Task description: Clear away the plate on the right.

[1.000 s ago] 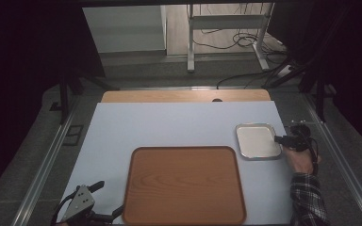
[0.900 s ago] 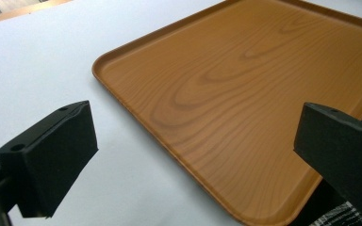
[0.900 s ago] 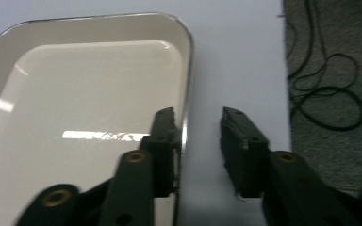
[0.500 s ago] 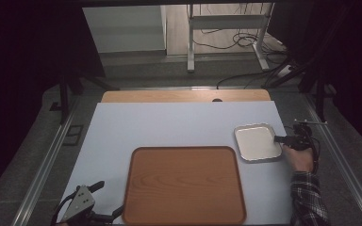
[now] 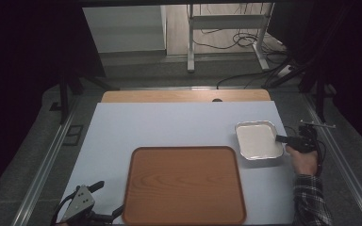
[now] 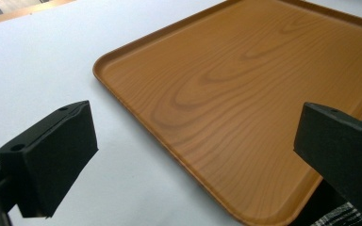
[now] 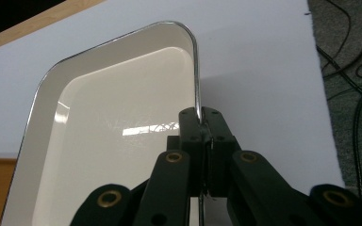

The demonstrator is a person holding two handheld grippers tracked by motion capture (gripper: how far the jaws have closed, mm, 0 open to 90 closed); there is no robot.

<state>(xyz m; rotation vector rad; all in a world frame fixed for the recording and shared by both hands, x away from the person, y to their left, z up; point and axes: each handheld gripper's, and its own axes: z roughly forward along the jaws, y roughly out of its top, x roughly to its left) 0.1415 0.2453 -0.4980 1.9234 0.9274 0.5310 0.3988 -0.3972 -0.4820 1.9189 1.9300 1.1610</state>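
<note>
R gripper point(image 7: 201, 123): jaws just closed, now clamped on rim of white metal tray point(image 7: 113, 122), gripping its near right edge; rest of tray stretches ahead and to left of jaws, flat on table point(image 7: 264, 61). L gripper point(image 6: 193, 160): jaws wide, nothing btwn pads; wooden tray point(image 6: 245, 89) lies ahead and btwn jaws, its corner just fwd of left jaw. Both trays apart on table.

— What's on the white table point(image 5: 169, 127)?
— A wooden tray point(image 5: 185, 186) near the front, with a small white metal tray point(image 5: 258, 140) just right of its far corner.
— And the grippers?
— The right gripper point(image 5: 283, 139) pinches that small tray's right rim; the left gripper point(image 5: 104, 202) sits open, near left.
</note>
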